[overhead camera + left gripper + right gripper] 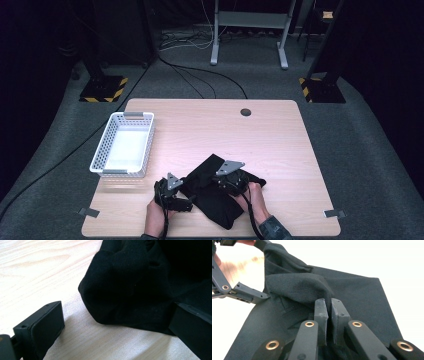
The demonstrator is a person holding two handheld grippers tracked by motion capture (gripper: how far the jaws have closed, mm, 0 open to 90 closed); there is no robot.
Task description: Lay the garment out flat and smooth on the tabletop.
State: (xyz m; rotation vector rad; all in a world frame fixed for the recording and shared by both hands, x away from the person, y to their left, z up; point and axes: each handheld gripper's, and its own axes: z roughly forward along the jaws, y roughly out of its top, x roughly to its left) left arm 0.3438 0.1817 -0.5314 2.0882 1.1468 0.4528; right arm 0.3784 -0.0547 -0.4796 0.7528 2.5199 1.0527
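Observation:
A black cloth [216, 202] lies rumpled on the wooden table [210, 130] near its front edge. My right gripper [329, 303] is shut on a raised fold of the black cloth [299, 287], which is pinched between its pads. In the high view the right gripper [226, 181] sits over the cloth's middle. My left gripper [181, 199] rests at the cloth's left edge. Its jaws stand wide open, with a rounded bulge of the cloth [130, 287] between them. The cloth's right side lies against the right-hand fingertip [192, 322], while the left-hand one [42, 325] stands apart on bare wood.
A white perforated basket [102, 147] stands empty at the table's left side. A round cable hole [245, 112] is near the far edge. Beyond the table are desk legs [215, 45], floor cables and striped stand bases [105, 90].

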